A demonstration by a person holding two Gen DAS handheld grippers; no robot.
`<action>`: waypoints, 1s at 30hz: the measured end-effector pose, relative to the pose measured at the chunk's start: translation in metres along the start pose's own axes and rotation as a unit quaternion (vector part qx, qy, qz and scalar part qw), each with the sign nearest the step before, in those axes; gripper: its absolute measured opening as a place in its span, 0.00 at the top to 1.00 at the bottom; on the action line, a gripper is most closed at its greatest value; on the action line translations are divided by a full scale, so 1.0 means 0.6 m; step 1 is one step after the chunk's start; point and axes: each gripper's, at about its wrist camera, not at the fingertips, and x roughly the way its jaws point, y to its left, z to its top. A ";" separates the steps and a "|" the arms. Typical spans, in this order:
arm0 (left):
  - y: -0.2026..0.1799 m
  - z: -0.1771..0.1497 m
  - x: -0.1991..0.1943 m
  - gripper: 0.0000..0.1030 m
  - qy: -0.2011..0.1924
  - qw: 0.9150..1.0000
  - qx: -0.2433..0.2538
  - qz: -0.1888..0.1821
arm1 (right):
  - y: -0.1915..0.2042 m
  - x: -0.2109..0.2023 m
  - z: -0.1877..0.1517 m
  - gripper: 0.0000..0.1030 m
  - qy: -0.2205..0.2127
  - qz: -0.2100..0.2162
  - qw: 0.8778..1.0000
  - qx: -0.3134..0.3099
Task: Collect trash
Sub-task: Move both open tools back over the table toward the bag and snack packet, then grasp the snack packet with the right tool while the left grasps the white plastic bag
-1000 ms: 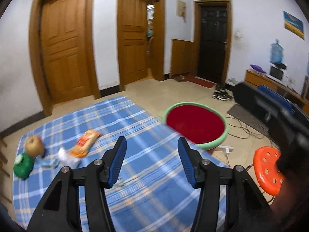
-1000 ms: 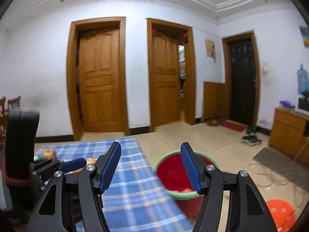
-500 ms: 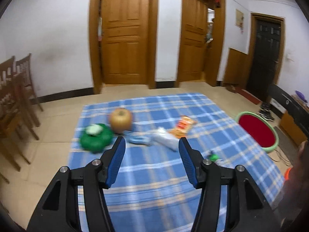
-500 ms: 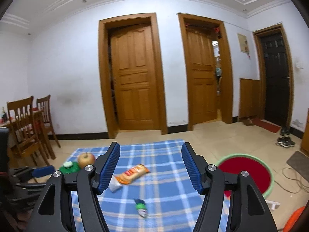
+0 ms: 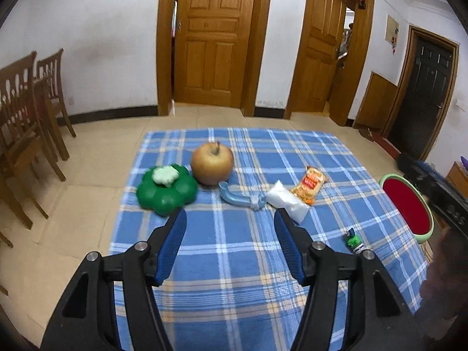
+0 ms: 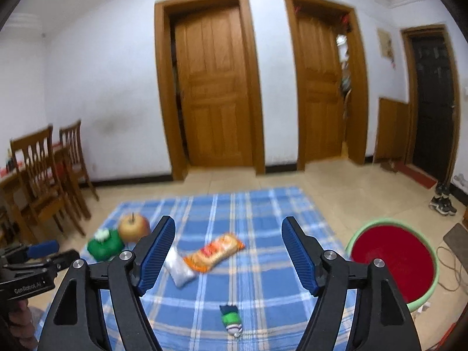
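A blue plaid blanket (image 5: 239,248) (image 6: 257,278) on the floor carries the items. An orange snack wrapper (image 5: 310,185) (image 6: 215,251), a white packet (image 5: 288,201) (image 6: 179,269), a pale blue wrapper (image 5: 238,197) and a small green crumpled piece (image 5: 353,239) (image 6: 231,318) lie there. A toy apple (image 5: 212,163) (image 6: 134,228) and green toy broccoli (image 5: 166,188) (image 6: 105,244) sit at the left. My left gripper (image 5: 230,220) hovers above the blanket, jaws opening, nothing between them. My right gripper (image 6: 228,225) is likewise empty and opening. A red bin with a green rim (image 5: 408,207) (image 6: 393,259) stands to the right.
Wooden chairs (image 5: 26,111) (image 6: 46,175) stand at the left. Two wooden doors (image 5: 213,41) (image 6: 216,87) and a dark door (image 5: 424,93) line the far wall. Shoes (image 6: 441,201) and a cable (image 6: 450,266) lie on the tile floor near the bin. The left gripper's body (image 6: 32,266) shows at the left of the right wrist view.
Both views have swung left from the red bin to the blanket's items. The apple, broccoli and wrappers now lie ahead of the left gripper. Both grippers' jaws stand wider apart.
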 end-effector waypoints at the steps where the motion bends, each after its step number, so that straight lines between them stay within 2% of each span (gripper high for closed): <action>1: -0.002 -0.003 0.012 0.39 0.006 1.000 0.000 -0.003 | -0.002 0.015 -0.003 0.26 0.019 0.006 1.000 0.006; 3: -0.005 -0.009 0.034 0.39 0.013 1.000 -0.001 -0.005 | -0.008 0.063 -0.006 0.26 0.062 0.024 0.997 0.026; 8: -0.005 -0.017 0.077 0.39 0.027 0.999 -0.017 -0.020 | -0.007 0.180 -0.001 0.26 0.136 0.023 0.990 0.036; 12: -0.002 -0.019 0.098 0.39 0.037 0.999 -0.022 -0.025 | -0.004 0.276 -0.005 0.26 0.206 -0.019 0.978 0.034; 17: 0.002 -0.015 0.111 0.39 0.044 0.997 -0.040 -0.044 | -0.006 0.350 -0.029 0.26 0.279 -0.005 0.959 0.045; 18: 0.001 -0.012 0.112 0.39 0.045 0.997 -0.042 -0.050 | -0.008 0.357 -0.035 0.25 0.282 0.008 0.958 0.051; 19: -0.002 -0.010 0.114 0.39 0.045 0.997 -0.044 -0.054 | -0.008 0.355 -0.037 0.27 0.269 0.006 0.962 0.043; 20: -0.006 -0.007 0.116 0.39 0.045 0.996 -0.047 -0.059 | -0.006 0.356 -0.041 0.32 0.267 0.003 0.963 0.028; 21: -0.011 -0.003 0.117 0.39 0.046 0.996 -0.048 -0.062 | -0.005 0.351 -0.044 0.37 0.261 0.017 0.965 0.018; 22: -0.015 0.001 0.121 0.39 0.050 0.995 -0.049 -0.064 | -0.008 0.347 -0.045 0.47 0.260 0.029 0.965 0.021; 24: -0.027 0.010 0.135 0.40 0.074 0.994 -0.054 -0.062 | -0.021 0.343 -0.048 0.48 0.264 0.040 0.963 0.033; 26: -0.041 0.015 0.150 0.45 0.097 0.990 -0.060 -0.080 | -0.031 0.336 -0.052 0.48 0.262 0.049 0.963 0.036; 28: -0.056 0.019 0.164 0.45 0.110 0.987 -0.065 -0.101 | -0.041 0.329 -0.055 0.48 0.250 0.055 0.966 0.039; 30: -0.074 0.023 0.175 0.45 0.116 0.986 -0.061 -0.105 | -0.048 0.323 -0.060 0.49 0.236 0.055 0.970 0.034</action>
